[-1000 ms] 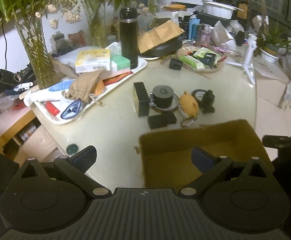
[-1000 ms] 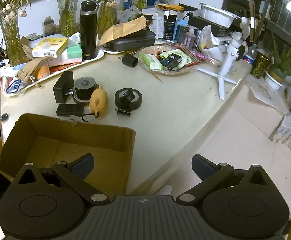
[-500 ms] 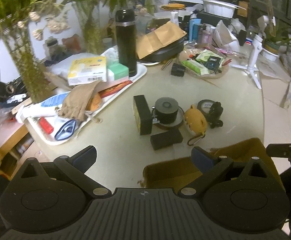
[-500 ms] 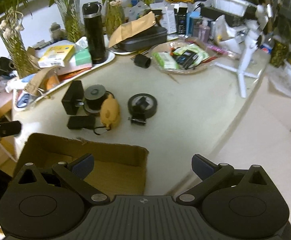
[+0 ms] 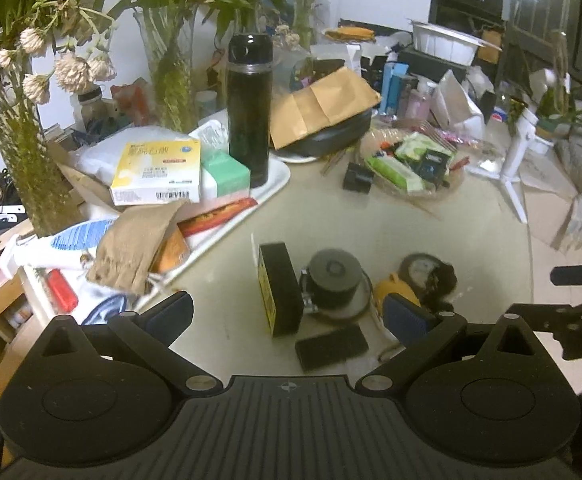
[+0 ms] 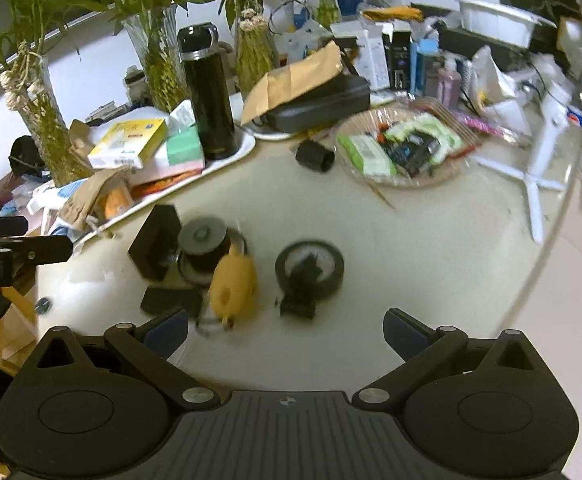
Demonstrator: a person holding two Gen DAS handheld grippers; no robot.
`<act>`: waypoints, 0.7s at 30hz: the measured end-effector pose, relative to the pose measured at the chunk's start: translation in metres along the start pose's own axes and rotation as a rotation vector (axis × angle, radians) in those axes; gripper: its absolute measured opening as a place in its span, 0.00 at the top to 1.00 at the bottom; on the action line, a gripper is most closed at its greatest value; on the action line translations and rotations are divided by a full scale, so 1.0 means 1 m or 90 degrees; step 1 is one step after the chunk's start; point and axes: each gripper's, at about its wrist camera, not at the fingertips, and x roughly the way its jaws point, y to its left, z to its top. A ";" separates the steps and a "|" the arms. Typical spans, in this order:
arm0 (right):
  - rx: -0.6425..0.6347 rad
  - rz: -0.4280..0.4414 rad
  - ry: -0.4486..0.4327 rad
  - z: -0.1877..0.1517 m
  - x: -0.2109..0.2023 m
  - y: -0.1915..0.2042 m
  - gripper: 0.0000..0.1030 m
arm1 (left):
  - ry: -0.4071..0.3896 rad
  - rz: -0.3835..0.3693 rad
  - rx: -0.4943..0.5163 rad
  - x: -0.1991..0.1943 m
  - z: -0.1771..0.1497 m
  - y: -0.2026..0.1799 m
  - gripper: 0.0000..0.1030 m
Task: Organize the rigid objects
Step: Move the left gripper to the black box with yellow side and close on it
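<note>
1. Left gripper (image 5: 287, 312) spread wide, empty, hovering over the near edge of the table (image 5: 431, 232); right gripper (image 6: 287, 328) likewise spread and empty
2. Task items cluster at near centre: upright black box (image 5: 279, 288), grey-lidded cylinder (image 5: 335, 280), flat black block (image 5: 331, 347), yellow toy (image 6: 235, 284), black tape roll (image 6: 311, 266)
3. Risk: box touches cylinder; closing on either likely topples the box
4. Risk: toy's clip sits just beside the block and may drag it
5. Right view is blurred, so aim could miss

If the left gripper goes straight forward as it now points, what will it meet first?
Probably the flat black block lying nearest between the open jaws of the left gripper, with the upright black box just behind. Depth is unclear.
</note>
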 end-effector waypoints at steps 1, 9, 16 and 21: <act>-0.005 -0.001 -0.008 0.004 0.005 -0.001 0.00 | 0.002 -0.002 -0.002 0.005 0.002 0.001 0.00; 0.011 -0.009 -0.037 0.021 0.034 -0.018 0.00 | 0.019 0.005 0.043 0.058 0.011 -0.004 0.00; 0.003 -0.013 -0.032 0.024 0.051 -0.029 0.00 | 0.055 0.024 0.044 0.103 0.012 0.001 0.05; 0.000 -0.018 -0.020 0.025 0.062 -0.036 0.00 | 0.106 0.027 0.021 0.127 0.014 0.010 0.20</act>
